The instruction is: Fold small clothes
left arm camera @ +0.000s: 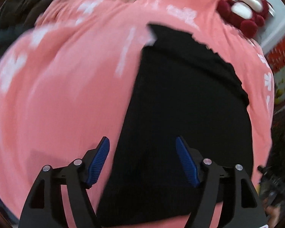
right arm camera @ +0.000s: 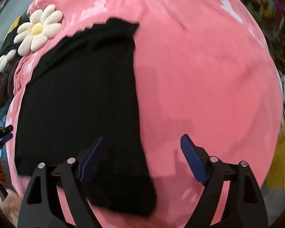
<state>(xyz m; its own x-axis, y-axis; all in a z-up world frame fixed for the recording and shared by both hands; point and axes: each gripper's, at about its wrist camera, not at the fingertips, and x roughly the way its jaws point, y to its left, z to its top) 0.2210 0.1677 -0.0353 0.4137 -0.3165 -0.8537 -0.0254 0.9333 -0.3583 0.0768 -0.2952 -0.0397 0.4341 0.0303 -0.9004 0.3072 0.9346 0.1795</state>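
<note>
Your left tongs [left arm camera: 142, 159] are wide open and hold nothing; the two blue pads [left arm camera: 98, 163] stand well apart above the near end of the black garment [left arm camera: 180, 104]. Your right tongs [right arm camera: 141, 159] are also spread wide and empty. Their left pad [right arm camera: 91, 161] is over the black garment [right arm camera: 77, 98], and their right pad [right arm camera: 193, 161] is over the bare pink cover [right arm camera: 199, 76].

The black garment lies flat on the pink cover [left arm camera: 57, 95], which has pale white marks on it. It looks already folded into a long shape with a straight side edge, but the blur hides the layers.

At the far edge of the cover you see a white daisy cushion [right arm camera: 38, 30] just beside the far corner of the garment. In the left view a dark red plush item [left arm camera: 243, 17] lies at the far right corner of the cover, apart from the garment.
</note>
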